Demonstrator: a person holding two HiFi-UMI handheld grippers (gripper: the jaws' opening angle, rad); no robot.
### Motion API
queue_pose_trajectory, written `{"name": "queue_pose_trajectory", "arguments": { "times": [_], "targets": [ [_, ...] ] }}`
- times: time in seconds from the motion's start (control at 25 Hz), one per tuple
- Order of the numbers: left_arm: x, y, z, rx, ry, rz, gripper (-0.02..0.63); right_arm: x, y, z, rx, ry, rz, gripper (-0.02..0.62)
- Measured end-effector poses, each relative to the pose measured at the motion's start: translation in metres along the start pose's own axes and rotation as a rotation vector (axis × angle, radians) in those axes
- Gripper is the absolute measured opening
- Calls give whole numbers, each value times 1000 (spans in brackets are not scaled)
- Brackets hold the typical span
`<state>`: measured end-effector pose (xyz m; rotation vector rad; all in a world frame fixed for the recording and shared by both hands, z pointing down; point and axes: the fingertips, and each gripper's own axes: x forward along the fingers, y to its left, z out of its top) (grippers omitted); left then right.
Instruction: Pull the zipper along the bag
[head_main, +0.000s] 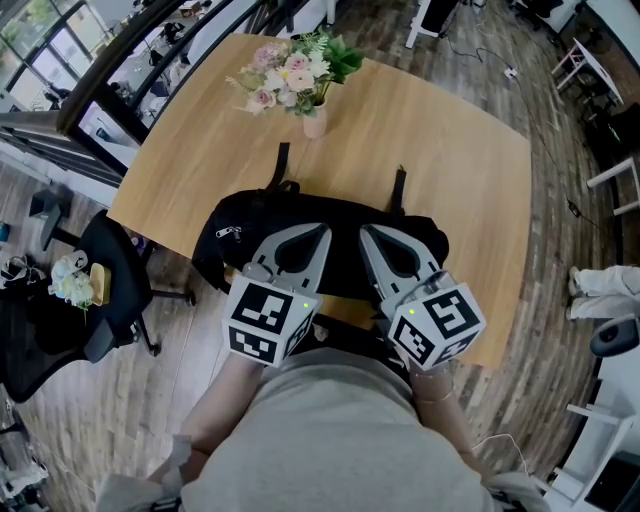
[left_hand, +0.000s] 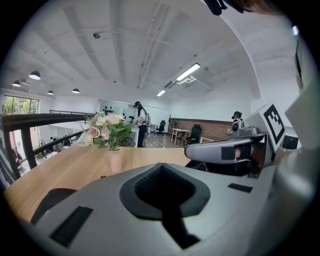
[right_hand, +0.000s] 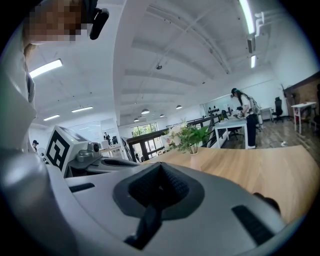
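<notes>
A black bag lies along the near edge of the wooden table, with a silver zipper pull showing at its left end and two straps reaching toward the table's middle. Both grippers hover above the bag, side by side and tilted up, close to my body. My left gripper is shut with nothing between its jaws, as its own view confirms. My right gripper is shut and empty too. Neither touches the bag. The grippers hide the bag's middle.
A vase of pink and white flowers stands at the table's far side. A black office chair sits on the floor to the left. White furniture stands at the right. A person stands far off in the room.
</notes>
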<state>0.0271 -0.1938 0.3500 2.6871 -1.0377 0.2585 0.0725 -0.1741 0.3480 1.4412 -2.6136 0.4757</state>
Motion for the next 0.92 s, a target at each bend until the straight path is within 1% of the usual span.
{"name": "queue_pose_trajectory", "arguments": {
  "times": [0.24, 0.92],
  "targets": [
    [1, -5, -4, 4, 12, -11, 15, 0, 2, -6, 9, 14, 19, 6],
    [-1, -8, -12, -3, 31, -15, 15, -4, 0, -16, 13, 32, 10, 6]
  ]
}}
